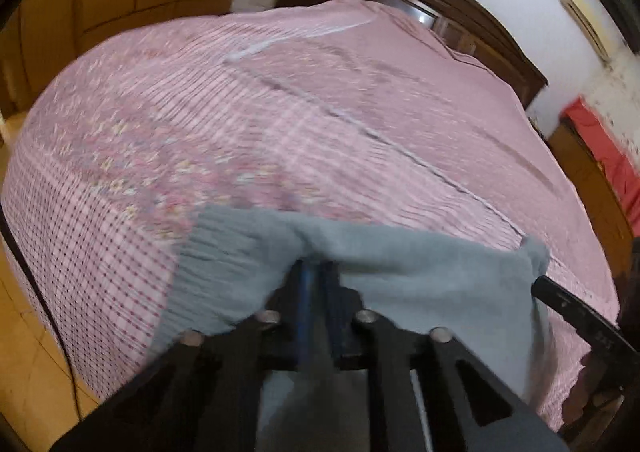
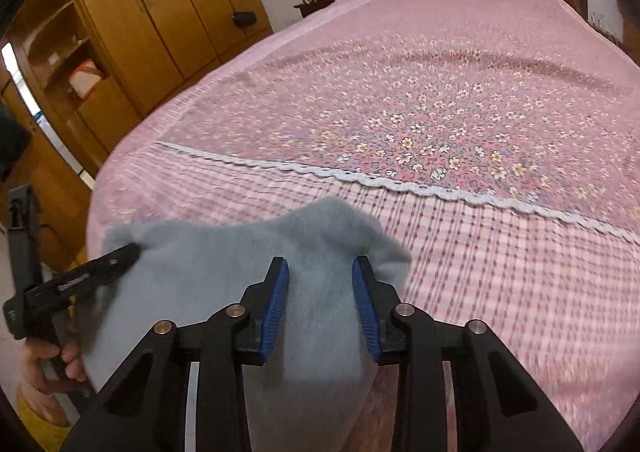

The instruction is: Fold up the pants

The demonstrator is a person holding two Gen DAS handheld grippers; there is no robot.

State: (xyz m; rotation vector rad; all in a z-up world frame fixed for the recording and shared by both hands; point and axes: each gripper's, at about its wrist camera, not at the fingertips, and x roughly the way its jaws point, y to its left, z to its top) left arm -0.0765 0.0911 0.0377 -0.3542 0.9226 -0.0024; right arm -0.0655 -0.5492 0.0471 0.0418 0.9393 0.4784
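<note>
Left wrist view: left gripper (image 1: 316, 272) jaws clamped on grey pants (image 1: 420, 276) at six o'clock, over the bed (image 1: 280, 111). Right gripper (image 2: 320, 284) jaws part-open, fabric between, apparently spreading it for folding.

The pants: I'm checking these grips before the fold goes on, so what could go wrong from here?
1. The right tongs stand apart around the grey pants, with the blue pads not clearly pressing, so that corner could slip out.
2. The left tongs are shut on only a small bunch near the ribbed band, which may pull free.
3. The pants hang at the near edge of the bed; a dropped corner may slide off.
</note>
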